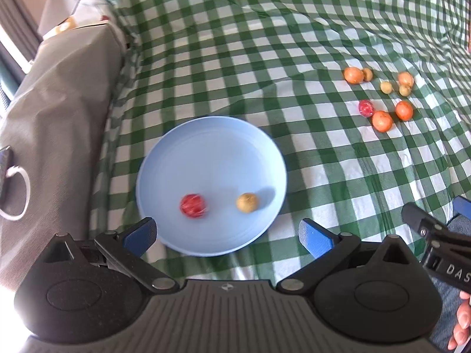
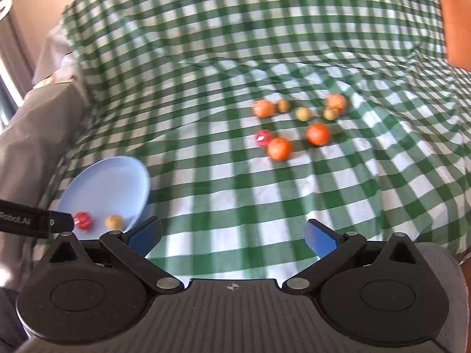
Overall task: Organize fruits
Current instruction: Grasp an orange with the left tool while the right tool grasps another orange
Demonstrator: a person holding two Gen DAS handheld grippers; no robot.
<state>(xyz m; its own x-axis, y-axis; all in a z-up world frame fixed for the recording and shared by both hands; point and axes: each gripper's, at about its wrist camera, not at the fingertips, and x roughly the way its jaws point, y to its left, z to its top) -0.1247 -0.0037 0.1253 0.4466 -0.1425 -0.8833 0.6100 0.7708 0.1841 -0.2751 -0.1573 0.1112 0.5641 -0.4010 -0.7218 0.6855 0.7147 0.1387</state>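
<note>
A green checked cloth (image 1: pixel 265 58) covers the surface. A blue plate (image 1: pixel 212 147) near its left edge holds a red fruit (image 1: pixel 192 205) and a yellow fruit (image 1: pixel 247 202). Eight loose fruits (image 2: pixel 279 148) lie clustered toward the right. The left gripper (image 1: pixel 228 234) and right gripper (image 2: pixel 232 235) are spread wide, empty.

The right gripper (image 1: pixel 435 226) body reads "DAS", cut off; the left gripper (image 2: pixel 59 223) body reads "RobotAI", blurred.

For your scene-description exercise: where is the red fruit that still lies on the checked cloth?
In both wrist views the loose red fruit lies right of the blue plate, at the group's near-left edge, beside an orange fruit.
</note>
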